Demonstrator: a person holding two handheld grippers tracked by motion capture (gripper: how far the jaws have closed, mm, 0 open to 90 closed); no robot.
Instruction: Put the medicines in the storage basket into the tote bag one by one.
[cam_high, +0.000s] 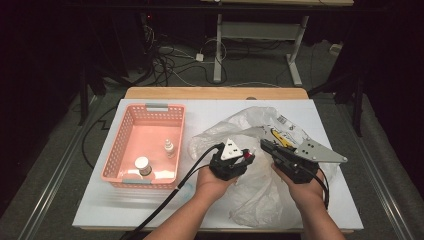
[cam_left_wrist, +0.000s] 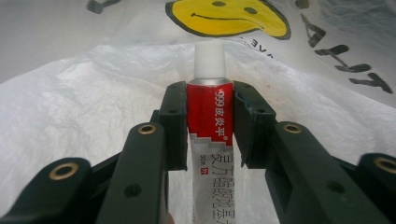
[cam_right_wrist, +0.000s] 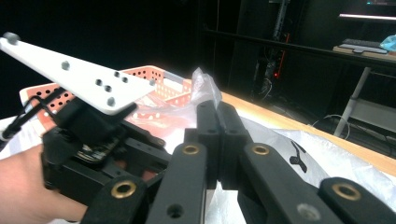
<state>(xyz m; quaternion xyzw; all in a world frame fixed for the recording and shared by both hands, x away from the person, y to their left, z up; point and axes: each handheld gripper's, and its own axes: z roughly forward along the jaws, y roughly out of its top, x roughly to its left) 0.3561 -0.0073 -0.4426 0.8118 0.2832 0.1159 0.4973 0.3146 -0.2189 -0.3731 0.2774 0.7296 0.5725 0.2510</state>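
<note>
A red and white ointment tube (cam_left_wrist: 208, 112) with a white cap sits upright between my left gripper's (cam_left_wrist: 209, 119) jaws, which are shut on it. Its cap points into a white plastic bag (cam_left_wrist: 70, 116) printed with a yellow smiley face (cam_left_wrist: 229, 18). In the high view the left gripper (cam_high: 246, 157) hovers at the bag's (cam_high: 250, 195) mouth, mid-table. Just to its right, my right gripper (cam_high: 264, 145) is shut on the bag's edge. A fold of the bag film (cam_right_wrist: 204, 79) sticks up above the right gripper's (cam_right_wrist: 217, 109) closed jaws.
A pink basket (cam_high: 115, 145) stands at the table's left, holding a small dropper bottle (cam_high: 170, 147) and a round jar (cam_high: 142, 165). The white table top (cam_high: 150, 210) ends in a wooden strip (cam_high: 215, 93) at the far side. Beyond it are desk legs and cables on the floor.
</note>
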